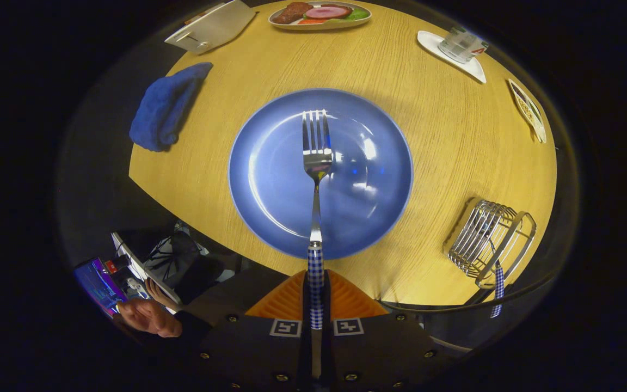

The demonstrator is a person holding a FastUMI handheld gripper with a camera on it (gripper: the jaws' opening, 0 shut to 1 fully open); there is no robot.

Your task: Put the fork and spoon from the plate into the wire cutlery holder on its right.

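Note:
My gripper (316,296) is shut on the checked handle of a steel fork (317,158). The fork sticks straight ahead from between the fingers, its tines hanging above the middle of the round blue plate (270,179). The plate lies bare on the wooden table, well below the fork. To the right of the plate stands the wire cutlery holder (485,239), seen tipped by the lens. A checked handle (498,288) of another utensil pokes out of the holder's mouth; its head is hidden among the wires.
A folded blue towel (164,106) lies at the table's left edge. Beyond the plate are a plate of food (320,14), a white tray (210,26), a glass on a white coaster (459,46) and a small dish (528,111). A person's hand (147,316) rests by a screen below the table's left edge.

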